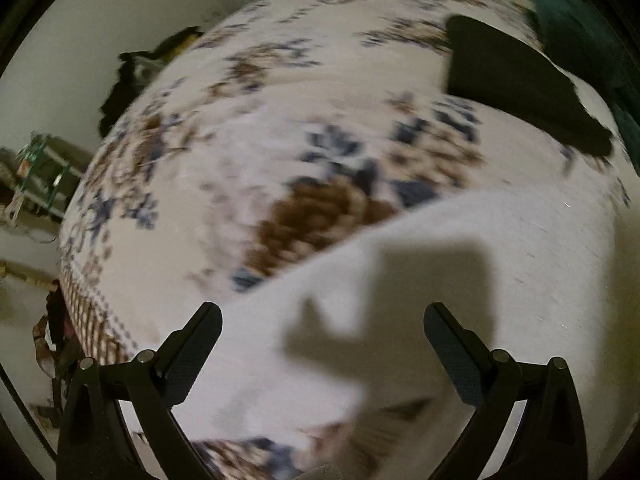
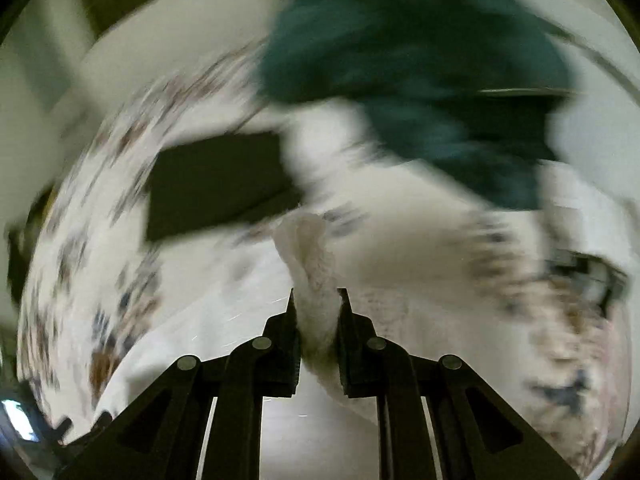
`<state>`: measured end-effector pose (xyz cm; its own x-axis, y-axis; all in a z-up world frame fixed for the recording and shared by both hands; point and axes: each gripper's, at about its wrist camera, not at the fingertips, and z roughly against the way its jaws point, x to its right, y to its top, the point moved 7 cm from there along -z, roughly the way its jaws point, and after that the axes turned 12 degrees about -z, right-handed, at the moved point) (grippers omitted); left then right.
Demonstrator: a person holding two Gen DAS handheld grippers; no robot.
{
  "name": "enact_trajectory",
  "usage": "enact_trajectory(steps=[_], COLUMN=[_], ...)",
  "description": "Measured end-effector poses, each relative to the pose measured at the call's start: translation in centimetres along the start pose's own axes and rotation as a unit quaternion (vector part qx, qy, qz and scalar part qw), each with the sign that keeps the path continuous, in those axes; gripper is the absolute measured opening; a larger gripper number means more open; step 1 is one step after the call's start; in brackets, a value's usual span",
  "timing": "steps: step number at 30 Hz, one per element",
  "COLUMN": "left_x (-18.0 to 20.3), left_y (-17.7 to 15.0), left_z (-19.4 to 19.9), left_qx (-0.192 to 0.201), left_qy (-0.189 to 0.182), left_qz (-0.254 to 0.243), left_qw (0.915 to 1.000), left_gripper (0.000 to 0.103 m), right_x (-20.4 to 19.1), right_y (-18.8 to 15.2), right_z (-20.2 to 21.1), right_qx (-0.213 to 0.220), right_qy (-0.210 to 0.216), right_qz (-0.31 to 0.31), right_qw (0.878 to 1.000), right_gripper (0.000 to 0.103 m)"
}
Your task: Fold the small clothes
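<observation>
A white garment (image 1: 460, 280) lies on a floral bedspread (image 1: 248, 132), filling the lower right of the left wrist view. My left gripper (image 1: 322, 316) is open just above it and holds nothing; its shadow falls on the cloth. My right gripper (image 2: 318, 300) is shut on a bunched fold of the white garment (image 2: 316, 268), lifted off the bed. A folded black garment (image 1: 516, 80) lies flat further back on the bedspread; it also shows in the right wrist view (image 2: 220, 180). The right wrist view is motion-blurred.
A dark teal cloth (image 2: 420, 60) is heaped at the far right of the bed, behind the black garment. A dark pile (image 1: 132, 80) sits at the bed's far left edge. Shelving (image 1: 44, 172) and floor lie beyond the left edge.
</observation>
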<state>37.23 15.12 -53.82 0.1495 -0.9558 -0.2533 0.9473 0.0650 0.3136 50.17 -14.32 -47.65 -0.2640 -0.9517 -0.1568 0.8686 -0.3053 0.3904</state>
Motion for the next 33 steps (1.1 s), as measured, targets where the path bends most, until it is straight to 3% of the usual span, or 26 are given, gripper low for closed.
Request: enact_trajectory(steps=[2, 5, 9, 11, 12, 13, 15, 17, 19, 21, 23, 25, 28, 30, 31, 32, 33], left_x=[-2.5, -4.9, -7.8, -9.5, -10.5, -11.4, -13.5, -15.1, -16.0, -16.6, -17.2, -18.4, -20.0, -21.7, -22.5, -23.1, -24.0], left_y=[-0.7, -2.4, -4.2, -5.3, -6.2, -7.1, -9.9, -13.4, -17.4, -21.0, -24.4, -27.0, -27.9, -27.4, -27.1, -27.1, -27.3], left_z=[-1.1, -2.6, -4.2, -4.6, -4.5, -4.2, -3.5, -2.9, -2.7, -2.8, -3.3, -4.5, -6.5, -7.6, -7.9, -8.0, -8.0], left_qx=[0.0, -0.02, -0.039, -0.049, -0.053, -0.056, -0.062, -0.08, -0.111, -0.136, -0.151, -0.151, -0.122, -0.093, -0.084, -0.081, -0.076], left_qy=[0.017, 0.017, 0.009, 0.004, -0.003, -0.009, -0.032, -0.057, -0.091, -0.135, -0.184, -0.203, -0.215, -0.198, -0.186, -0.17, -0.153], left_qz=[0.008, 0.027, 0.052, 0.07, 0.088, 0.102, 0.142, 0.184, 0.236, 0.298, 0.379, 0.452, 0.532, 0.569, 0.577, 0.583, 0.592], left_qw=[0.9998, 0.9993, 0.9979, 0.9964, 0.9947, 0.9932, 0.9874, 0.978, 0.9612, 0.935, 0.8945, 0.8557, 0.8096, 0.7931, 0.791, 0.7904, 0.7876], left_gripper=[0.103, 0.103, 0.103, 0.103, 0.103, 0.103, 0.103, 0.103, 0.103, 0.103, 0.103, 0.103, 0.095, 0.078, 0.058, 0.03, 0.015], right_x=[-6.5, -11.7, -12.8, -12.5, -11.6, -10.5, -7.3, -3.5, 0.1, 3.9, 6.8, 8.4, 9.5, 9.4, 9.0, 8.7, 8.5], right_y=[-4.4, -9.9, -13.2, -13.9, -13.8, -13.9, -14.0, -14.6, -15.3, -15.7, -16.8, -17.2, -18.6, -19.1, -19.2, -19.3, -19.3], right_z=[-5.4, -9.9, -11.5, -11.8, -11.1, -10.2, -8.0, -6.0, -4.4, -3.2, -2.9, -3.0, -3.6, -3.8, -3.9, -3.9, -3.9], right_qx=[-0.042, -0.054, -0.062, -0.089, -0.101, -0.114, -0.127, -0.133, -0.137, -0.147, -0.16, -0.172, -0.186, -0.187, -0.184, -0.178, -0.175], right_qy=[-0.009, -0.036, -0.058, -0.044, -0.025, 0.001, 0.033, 0.025, -0.001, -0.03, -0.061, -0.076, -0.086, -0.087, -0.088, -0.096, -0.105], right_qz=[0.054, 0.122, 0.153, 0.147, 0.131, 0.106, 0.054, 0.023, -0.001, -0.027, -0.042, -0.05, -0.049, -0.038, -0.031, -0.017, -0.01], right_qw=[0.998, 0.99, 0.985, 0.984, 0.986, 0.988, 0.99, 0.99, 0.991, 0.988, 0.984, 0.981, 0.977, 0.978, 0.978, 0.979, 0.979], right_gripper=[0.015, 0.015, 0.017, 0.022, 0.034, 0.056, 0.081, 0.083, 0.083, 0.083, 0.083, 0.083, 0.083, 0.083, 0.083, 0.083, 0.083])
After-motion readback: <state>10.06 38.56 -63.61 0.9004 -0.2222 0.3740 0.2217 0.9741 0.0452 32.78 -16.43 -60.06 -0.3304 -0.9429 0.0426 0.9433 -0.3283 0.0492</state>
